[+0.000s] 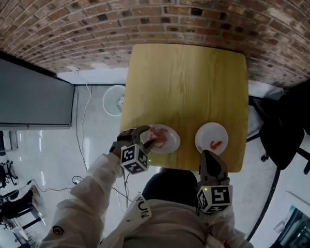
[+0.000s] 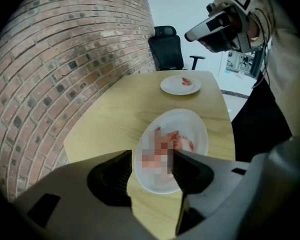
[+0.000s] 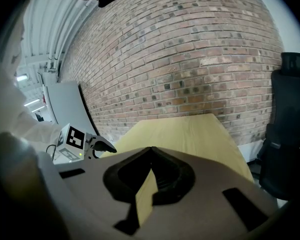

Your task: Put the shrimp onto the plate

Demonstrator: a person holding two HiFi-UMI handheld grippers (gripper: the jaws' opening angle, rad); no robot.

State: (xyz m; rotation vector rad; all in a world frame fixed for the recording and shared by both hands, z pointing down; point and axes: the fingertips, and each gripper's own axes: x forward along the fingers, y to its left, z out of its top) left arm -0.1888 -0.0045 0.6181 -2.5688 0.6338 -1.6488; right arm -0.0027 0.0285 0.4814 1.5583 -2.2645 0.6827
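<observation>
Two white plates sit at the near edge of the yellow wooden table (image 1: 186,81). The left plate (image 1: 170,142) (image 2: 192,121) carries several pink shrimp (image 1: 158,135) (image 2: 184,143). My left gripper (image 1: 146,139) (image 2: 152,154) hovers over its near left side. Its jaws stand wide open, with nothing pinched and the shrimp lying on the plate below the gap. The right plate (image 1: 209,133) (image 2: 170,88) holds one shrimp (image 1: 215,144) (image 2: 186,81). My right gripper (image 1: 206,155) (image 3: 151,150) stays shut and empty just short of that plate, pointing across the bare table top.
A brick wall (image 1: 160,14) runs along the table's far side. A black office chair (image 1: 287,133) (image 2: 166,54) stands to the right of the table, and a white round fan (image 1: 113,99) sits on the floor to its left. A dark panel (image 1: 31,97) fills the far left.
</observation>
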